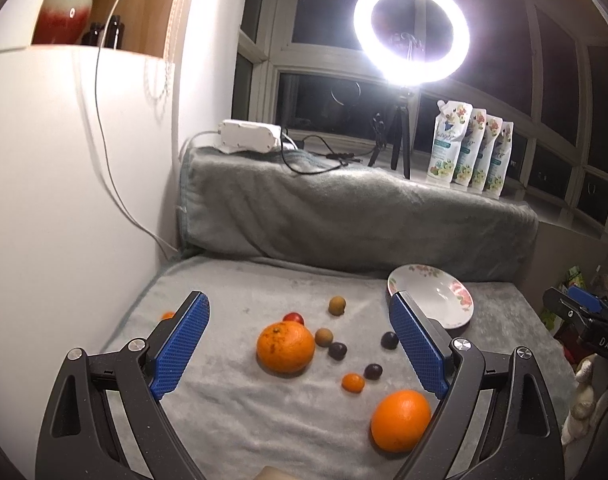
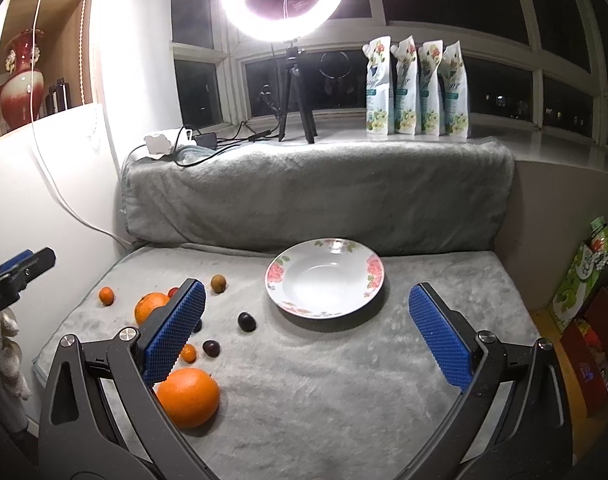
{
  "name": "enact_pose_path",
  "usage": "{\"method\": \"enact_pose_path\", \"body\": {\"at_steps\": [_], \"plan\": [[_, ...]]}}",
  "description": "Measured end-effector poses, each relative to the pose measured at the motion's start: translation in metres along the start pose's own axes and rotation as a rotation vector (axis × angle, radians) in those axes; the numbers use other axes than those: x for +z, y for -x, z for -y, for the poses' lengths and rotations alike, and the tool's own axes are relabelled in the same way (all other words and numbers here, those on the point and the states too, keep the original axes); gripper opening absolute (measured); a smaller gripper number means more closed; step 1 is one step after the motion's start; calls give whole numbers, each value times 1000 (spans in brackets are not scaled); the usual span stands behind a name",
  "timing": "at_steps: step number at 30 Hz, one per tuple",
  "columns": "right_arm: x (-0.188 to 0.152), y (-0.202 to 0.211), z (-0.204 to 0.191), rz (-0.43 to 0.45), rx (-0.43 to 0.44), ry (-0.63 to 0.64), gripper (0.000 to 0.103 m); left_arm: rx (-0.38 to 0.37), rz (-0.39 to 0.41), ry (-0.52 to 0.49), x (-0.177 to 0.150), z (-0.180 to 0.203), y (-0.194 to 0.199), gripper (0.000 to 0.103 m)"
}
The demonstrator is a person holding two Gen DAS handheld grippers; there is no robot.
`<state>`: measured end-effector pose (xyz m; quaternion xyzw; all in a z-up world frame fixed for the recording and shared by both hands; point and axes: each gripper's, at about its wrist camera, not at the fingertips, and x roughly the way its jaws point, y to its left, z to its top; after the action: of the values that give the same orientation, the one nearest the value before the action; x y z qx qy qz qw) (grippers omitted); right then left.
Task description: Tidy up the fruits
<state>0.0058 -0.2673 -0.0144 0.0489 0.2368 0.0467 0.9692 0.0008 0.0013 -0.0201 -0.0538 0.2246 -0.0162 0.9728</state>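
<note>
While the fruits lie loose on the grey blanket (image 2: 344, 380), none of them is in the plate (image 2: 281, 276) yet. They sit in a bunch to the left of the plate: a big bumpy orange (image 1: 285, 347), a smooth orange (image 1: 400, 420) closer to the cameras, a tiny orange one (image 1: 352, 382), some dark plums (image 1: 373, 371) and two brown round ones (image 1: 337, 305). One more tiny orange fruit (image 2: 106, 295) lies off by itself at the far left.

The left gripper (image 1: 299, 344) is nearer the bunch, and the bumpy orange sits right ahead, between its fingers (image 1: 181, 346) (they are spread wide and hold nothing). The right gripper (image 2: 308, 332) faces the plate instead, with its fingers wide apart and bare too.

The plate is white with pink flowers, and it has nothing in it. I think the left one should grab first, then carry to the right.
</note>
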Motion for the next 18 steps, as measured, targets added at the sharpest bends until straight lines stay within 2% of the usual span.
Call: {"method": "enact_pose_path", "body": {"at_steps": [13, 18], "plan": [[-20, -29, 7, -129, 142, -50, 103, -184, -200, 70, -35, -2, -25, 91], [-29, -42, 9, -188, 204, -77, 103, -216, -247, 60, -48, 3, -29, 90]]}}
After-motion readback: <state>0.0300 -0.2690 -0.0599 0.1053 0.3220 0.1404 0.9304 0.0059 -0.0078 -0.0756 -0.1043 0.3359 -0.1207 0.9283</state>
